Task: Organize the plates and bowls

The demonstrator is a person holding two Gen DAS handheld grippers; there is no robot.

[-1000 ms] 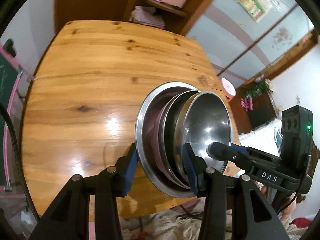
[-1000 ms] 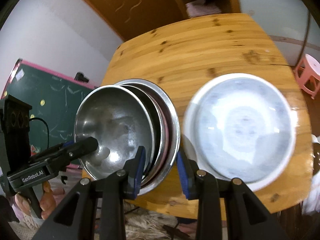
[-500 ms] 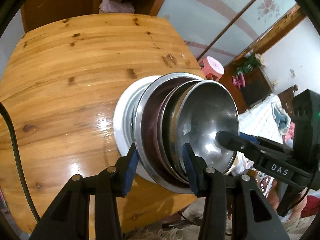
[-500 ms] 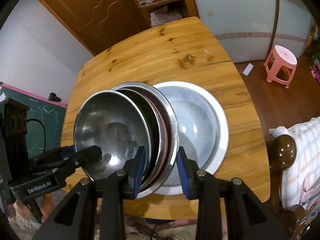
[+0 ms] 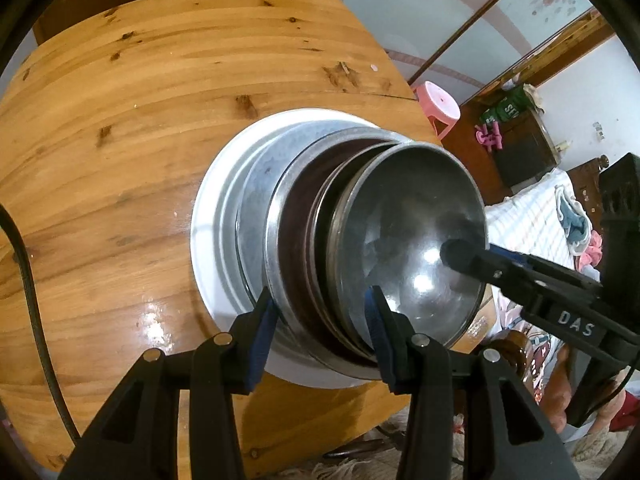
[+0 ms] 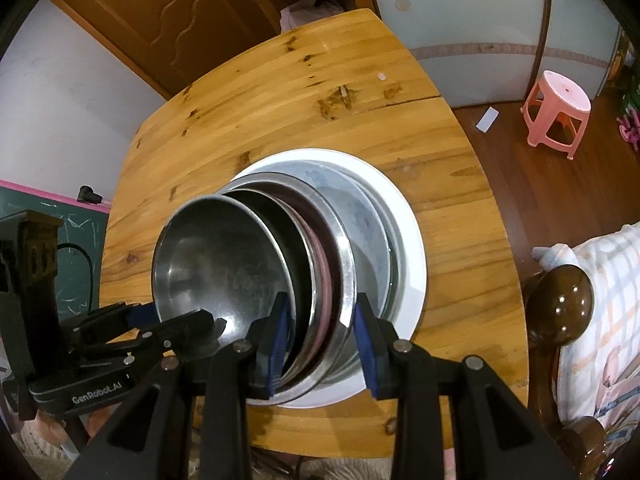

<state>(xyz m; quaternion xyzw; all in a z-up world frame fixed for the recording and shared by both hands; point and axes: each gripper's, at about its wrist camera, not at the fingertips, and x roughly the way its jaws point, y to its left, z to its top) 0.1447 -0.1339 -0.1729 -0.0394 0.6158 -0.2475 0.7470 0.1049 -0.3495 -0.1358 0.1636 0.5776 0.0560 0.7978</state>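
Both hand-held grippers clamp one tilted stack of nested shiny steel bowls (image 5: 400, 240): the left hand-held gripper (image 5: 320, 332) and right hand-held gripper (image 6: 316, 336) grip opposite rims, angled steeply downward. It hangs over a round white plate (image 6: 408, 240) on the wooden tabletop (image 5: 120, 160).

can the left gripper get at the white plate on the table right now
Probably not. The left gripper is shut on the rim of the nested metal bowls, which sit over the white plate and cover most of it. It would need to let go of the stack first.
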